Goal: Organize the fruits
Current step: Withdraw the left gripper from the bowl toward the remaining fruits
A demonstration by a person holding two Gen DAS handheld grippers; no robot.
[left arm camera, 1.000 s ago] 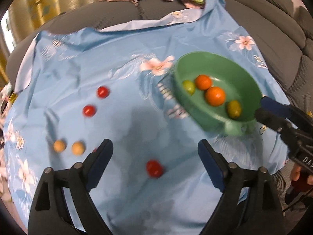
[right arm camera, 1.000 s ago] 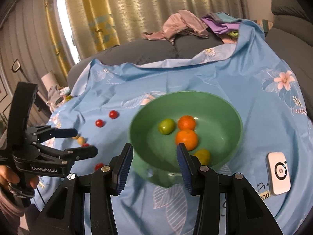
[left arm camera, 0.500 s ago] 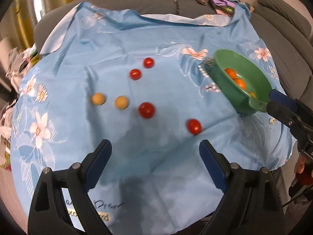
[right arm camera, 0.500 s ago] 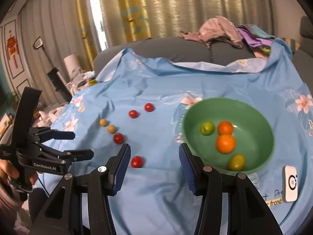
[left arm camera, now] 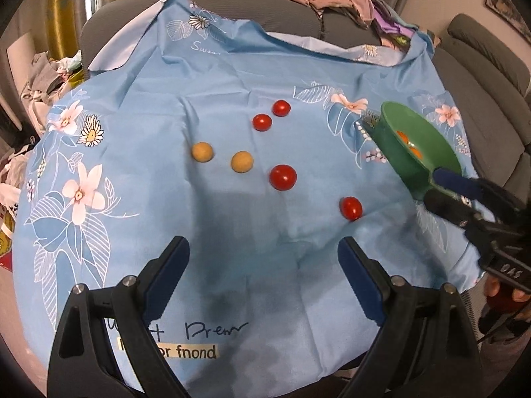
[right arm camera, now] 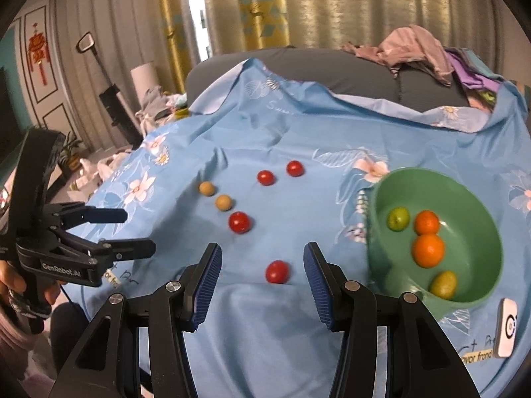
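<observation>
A green bowl stands at the right of the blue flowered cloth and holds two oranges and two green-yellow fruits. Several red tomatoes lie loose on the cloth; the nearest one lies just beyond my right gripper, which is open and empty. Two tan round fruits lie left of the tomatoes. My left gripper is open and empty, held back above the cloth's near edge. The bowl also shows in the left wrist view.
A white device lies on the cloth right of the bowl. Clothes are piled on the grey sofa behind. The cloth's front edge carries a printed label. Clutter lies on the floor at the left.
Both grippers have pulled back and to the left from the bowl. The bowl now sits at the right of both views and the loose fruits are in the middle.
</observation>
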